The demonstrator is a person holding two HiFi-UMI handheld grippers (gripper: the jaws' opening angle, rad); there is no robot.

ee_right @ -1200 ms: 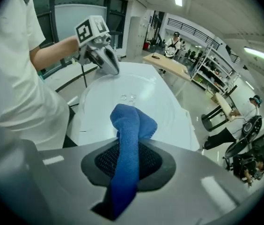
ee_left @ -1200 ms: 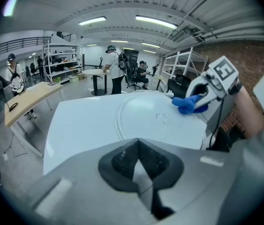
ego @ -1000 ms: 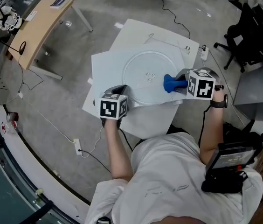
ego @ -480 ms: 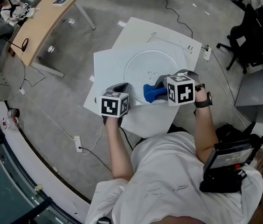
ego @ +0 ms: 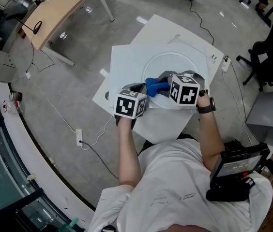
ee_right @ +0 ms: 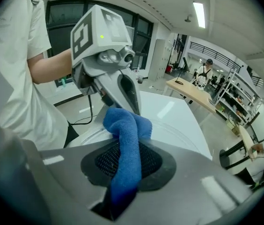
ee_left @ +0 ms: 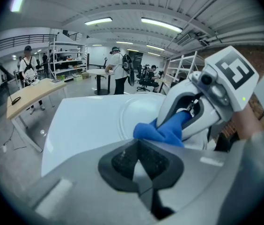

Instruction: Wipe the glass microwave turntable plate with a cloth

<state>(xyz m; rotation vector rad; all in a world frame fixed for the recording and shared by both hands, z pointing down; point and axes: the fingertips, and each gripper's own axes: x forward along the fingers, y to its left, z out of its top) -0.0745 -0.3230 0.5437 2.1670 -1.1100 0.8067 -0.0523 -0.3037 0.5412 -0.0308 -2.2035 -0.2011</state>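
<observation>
Two grippers meet at the near-left edge of the glass turntable plate (ego: 171, 63), which lies flat on a white surface (ego: 127, 62). My right gripper (ego: 164, 84) comes in from the right with its jaws clamped tight on a blue cloth (ego: 153, 85). In the right gripper view the cloth (ee_right: 128, 125) runs up between the pads and bunches into a thick fold ahead of the tips, sitting down on the plate (ee_right: 174, 125) close to its rim. My left gripper (ego: 140, 87) sits just beside that fold, on the near-left side. Its own view shows the jaws (ee_left: 139, 157) drawn together, and I can make out nothing caught between them. From there the cloth (ee_left: 162, 131) and the right gripper (ee_left: 188, 108) fill the right of the picture, with the plate's rim (ee_left: 125, 114) beyond. A wooden desk (ego: 61, 11) stands well apart at far left.
</observation>
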